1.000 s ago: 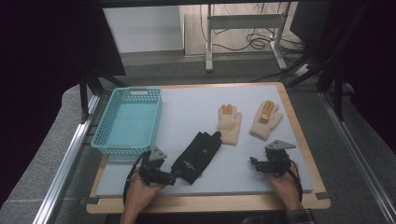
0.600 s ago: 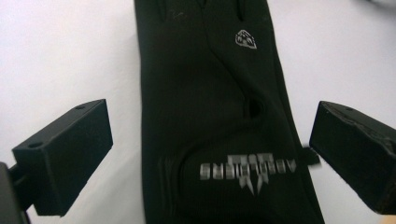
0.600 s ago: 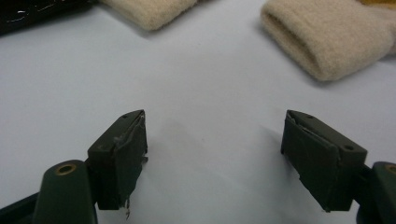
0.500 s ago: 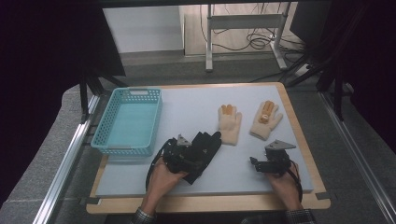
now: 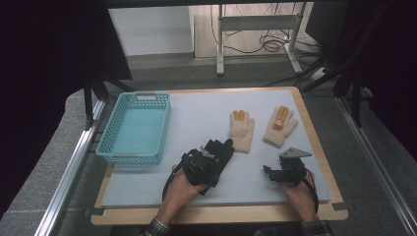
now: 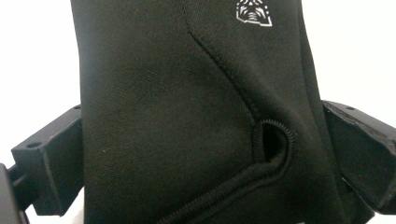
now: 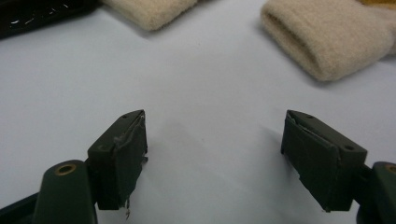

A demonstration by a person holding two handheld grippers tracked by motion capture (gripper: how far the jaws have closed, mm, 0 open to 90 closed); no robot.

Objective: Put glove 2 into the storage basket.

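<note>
A black glove [image 5: 223,148] lies flat on the pale mat, fingers pointing away. My left gripper [image 5: 210,160] sits over its cuff end. In the left gripper view the glove [image 6: 187,116] lies unbunched between the two jaws, which stand wide at either edge of it, so the gripper [image 6: 201,126] is open. My right gripper [image 5: 269,172] rests low at the front right, open, with bare mat between its fingers [image 7: 215,126]. Two beige gloves [image 5: 242,130] [image 5: 280,127] with orange fingertips lie beyond it, their cuffs [image 7: 154,9] [image 7: 327,39] facing it.
A teal plastic basket [image 5: 165,123] stands at the left of the mat [image 5: 196,110], with nothing seen inside. The wooden table edge [image 5: 221,214] runs along the front. Metal rails and dark frame legs flank both sides.
My left hand has moved right and forward, bringing its gripper from beside the black glove onto the glove's cuff. The right gripper has stayed put.
</note>
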